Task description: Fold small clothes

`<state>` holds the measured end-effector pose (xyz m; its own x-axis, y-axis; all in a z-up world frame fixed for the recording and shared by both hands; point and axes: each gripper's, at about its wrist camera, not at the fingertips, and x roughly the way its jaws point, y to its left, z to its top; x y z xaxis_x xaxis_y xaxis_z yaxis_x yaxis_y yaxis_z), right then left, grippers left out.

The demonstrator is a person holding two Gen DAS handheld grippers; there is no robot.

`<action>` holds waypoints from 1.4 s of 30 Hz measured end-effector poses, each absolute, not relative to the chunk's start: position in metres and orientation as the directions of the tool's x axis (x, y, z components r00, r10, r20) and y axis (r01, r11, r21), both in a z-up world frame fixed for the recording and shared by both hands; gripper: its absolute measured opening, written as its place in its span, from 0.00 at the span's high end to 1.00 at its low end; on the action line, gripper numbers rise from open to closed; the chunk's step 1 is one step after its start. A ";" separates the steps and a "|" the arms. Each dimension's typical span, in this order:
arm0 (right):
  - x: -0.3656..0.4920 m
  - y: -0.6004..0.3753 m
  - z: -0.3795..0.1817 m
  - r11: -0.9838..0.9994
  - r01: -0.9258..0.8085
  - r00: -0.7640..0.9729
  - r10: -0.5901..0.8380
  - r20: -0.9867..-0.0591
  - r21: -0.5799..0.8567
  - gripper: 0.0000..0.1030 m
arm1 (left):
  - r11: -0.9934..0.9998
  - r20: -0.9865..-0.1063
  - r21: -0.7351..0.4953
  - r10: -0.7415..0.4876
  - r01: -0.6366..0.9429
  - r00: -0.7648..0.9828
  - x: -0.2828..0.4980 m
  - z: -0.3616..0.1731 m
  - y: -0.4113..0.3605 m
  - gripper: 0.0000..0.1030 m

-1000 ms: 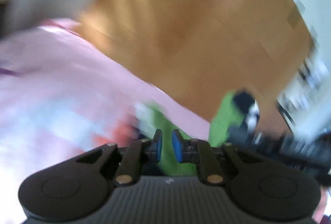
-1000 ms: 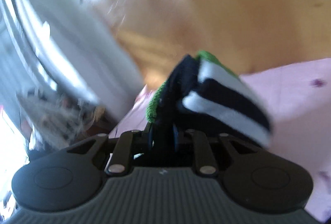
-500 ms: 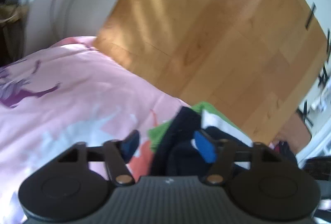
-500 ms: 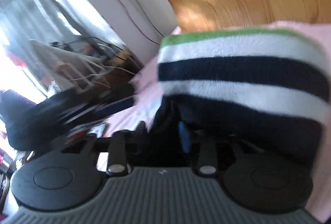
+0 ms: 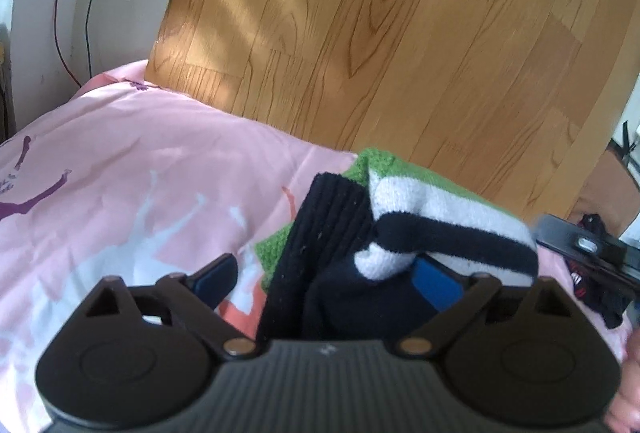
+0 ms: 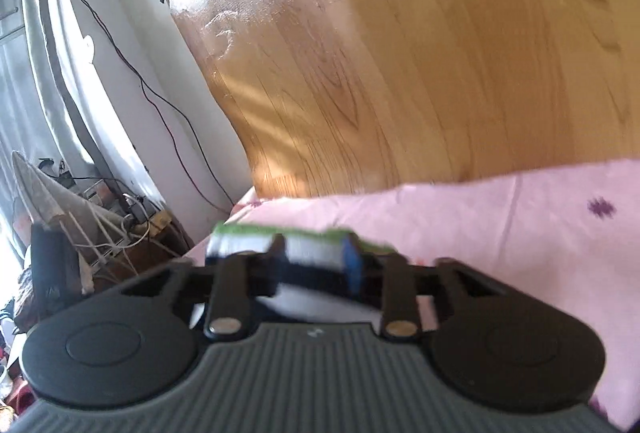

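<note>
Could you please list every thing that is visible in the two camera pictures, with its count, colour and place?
striped sock bundle: one, black, white and green, on the pink bedsheet between the fingers of the left claw
pink bedsheet: one, pink with purple, white and orange prints, over the lower part of both views
wooden floor: one, light brown planks, beyond the sheet's edge
wall cables: several, dark, down the white wall at left
white rack: one, by the wall at far left, details unclear
left claw: one, black with blue pads, open around the bundle
right claw: one, black with blue pads, open, blurred, around the bundle
</note>
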<state>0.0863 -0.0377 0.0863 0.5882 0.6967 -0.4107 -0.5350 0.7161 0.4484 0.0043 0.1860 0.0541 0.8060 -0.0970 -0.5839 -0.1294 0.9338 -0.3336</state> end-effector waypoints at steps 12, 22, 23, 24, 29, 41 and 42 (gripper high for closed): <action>0.110 -0.034 0.076 0.807 -0.488 0.605 0.588 -0.537 0.333 0.36 | 0.920 -0.590 -0.364 -0.107 -0.145 0.800 -0.008 0.057 0.209 0.00; 0.064 -0.117 0.028 0.652 -0.331 0.461 0.743 -0.486 0.682 0.18 | 0.899 -0.642 -0.434 -0.259 -0.063 0.722 -0.009 0.033 0.210 0.00; 0.064 -0.112 0.025 0.650 -0.328 0.450 0.745 -0.492 0.685 0.17 | 0.901 -0.643 -0.429 -0.262 -0.055 0.720 -0.008 0.032 0.207 0.00; 0.063 -0.109 0.024 0.649 -0.328 0.439 0.748 -0.497 0.687 0.17 | 0.901 -0.638 -0.431 -0.266 -0.049 0.723 -0.009 0.032 0.205 0.00; 0.074 -0.066 0.020 0.649 -0.385 0.412 0.757 -0.508 0.656 0.20 | 0.900 -0.608 -0.436 -0.291 -0.005 0.738 -0.010 0.031 0.194 0.27; 0.153 0.075 0.111 0.415 -0.694 0.298 0.910 -0.289 0.589 0.52 | 0.879 -0.446 -0.397 0.065 -0.263 0.893 0.007 0.121 0.278 0.38; 0.164 0.087 0.111 0.392 -0.701 0.292 0.920 -0.262 0.596 0.49 | 0.880 -0.455 -0.372 0.105 -0.296 0.884 0.020 0.120 0.285 0.32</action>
